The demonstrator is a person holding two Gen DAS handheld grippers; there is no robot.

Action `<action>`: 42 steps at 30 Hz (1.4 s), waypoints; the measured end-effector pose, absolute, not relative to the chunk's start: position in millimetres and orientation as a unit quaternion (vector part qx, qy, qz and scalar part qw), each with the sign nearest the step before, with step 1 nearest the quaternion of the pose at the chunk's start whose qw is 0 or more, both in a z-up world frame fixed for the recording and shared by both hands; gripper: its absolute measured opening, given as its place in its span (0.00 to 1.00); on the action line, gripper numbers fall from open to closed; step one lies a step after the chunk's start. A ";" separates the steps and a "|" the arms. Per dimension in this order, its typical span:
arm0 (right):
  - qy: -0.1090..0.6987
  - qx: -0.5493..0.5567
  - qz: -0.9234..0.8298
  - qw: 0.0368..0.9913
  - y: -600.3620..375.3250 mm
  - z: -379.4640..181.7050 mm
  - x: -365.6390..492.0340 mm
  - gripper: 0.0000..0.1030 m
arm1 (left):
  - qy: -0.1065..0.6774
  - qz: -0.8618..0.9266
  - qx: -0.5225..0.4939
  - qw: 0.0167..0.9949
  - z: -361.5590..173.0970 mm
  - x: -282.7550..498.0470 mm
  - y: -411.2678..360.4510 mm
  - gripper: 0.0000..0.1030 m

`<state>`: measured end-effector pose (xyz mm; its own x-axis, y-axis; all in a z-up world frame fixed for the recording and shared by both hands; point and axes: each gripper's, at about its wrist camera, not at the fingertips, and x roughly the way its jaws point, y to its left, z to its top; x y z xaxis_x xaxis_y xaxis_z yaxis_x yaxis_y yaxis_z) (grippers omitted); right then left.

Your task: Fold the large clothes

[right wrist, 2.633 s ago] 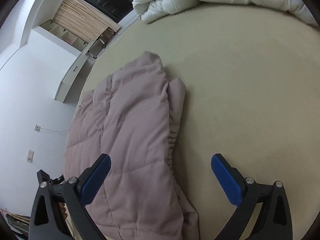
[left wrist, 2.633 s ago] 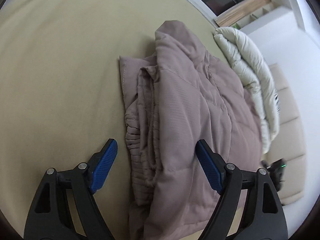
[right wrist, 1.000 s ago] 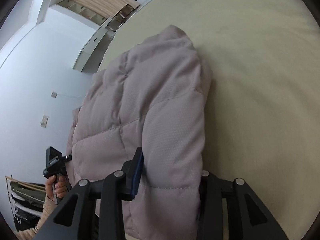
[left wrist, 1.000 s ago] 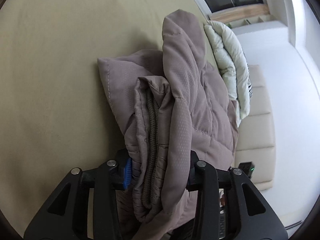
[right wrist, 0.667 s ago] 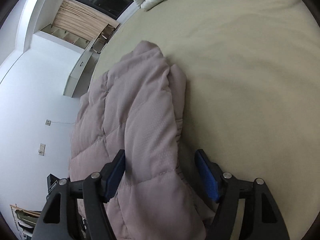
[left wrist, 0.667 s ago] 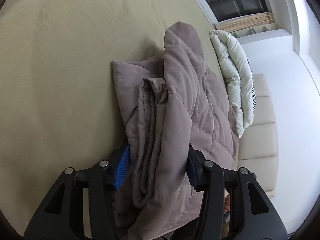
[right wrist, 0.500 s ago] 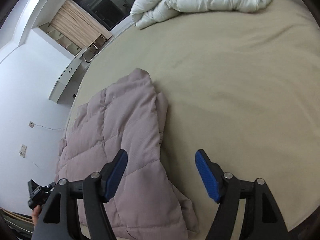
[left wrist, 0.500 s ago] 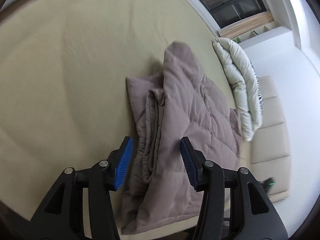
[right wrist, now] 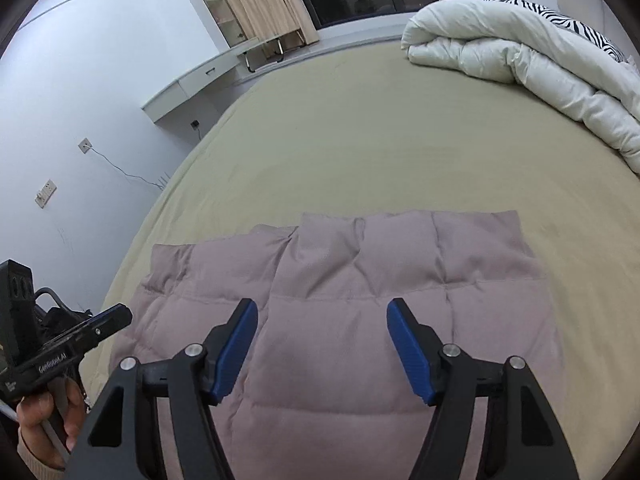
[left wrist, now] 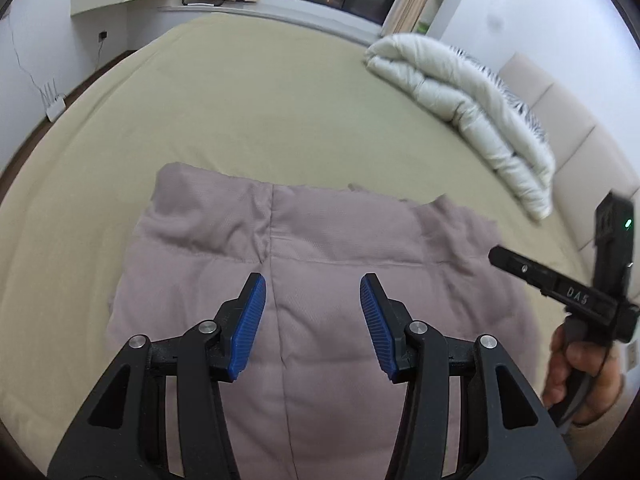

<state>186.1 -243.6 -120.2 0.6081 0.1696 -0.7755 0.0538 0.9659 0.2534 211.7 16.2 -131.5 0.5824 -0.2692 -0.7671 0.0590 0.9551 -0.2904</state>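
Jacket (left wrist: 320,320) is laid folded on the bed (left wrist: 260,112), under both tongs. Left tongs (left wrist: 312,316) and right tongs (right wrist: 322,344) are held apart, empty. Judged puffy, soft, light, slippery; thick folded edge best pinched.

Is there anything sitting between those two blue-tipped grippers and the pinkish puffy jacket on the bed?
Nothing visible. The left gripper and right gripper both hang open directly over the folded jacket, with only air between. The white duvet lies far across the bed.

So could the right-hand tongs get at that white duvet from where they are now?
Probably not without moving: the right tongs hang open over the mauve jacket, while the white duvet lies at the far side of the bed. Nothing blocks the way.
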 end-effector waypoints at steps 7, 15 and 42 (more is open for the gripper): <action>0.454 0.164 -0.020 0.876 -290.2 -186.8 218.4 0.66 | 0.468 -0.053 -0.092 0.878 -182.4 255.1 11.3 0.46; 0.450 0.183 -0.015 0.874 -299.7 -197.3 230.0 0.66 | 0.478 -0.038 -0.085 0.873 -201.7 285.6 7.2 0.47; 0.118 0.043 -0.085 0.988 -228.0 56.7 -95.0 1.00 | 0.119 0.085 0.011 0.989 75.5 -73.6 -32.1 1.00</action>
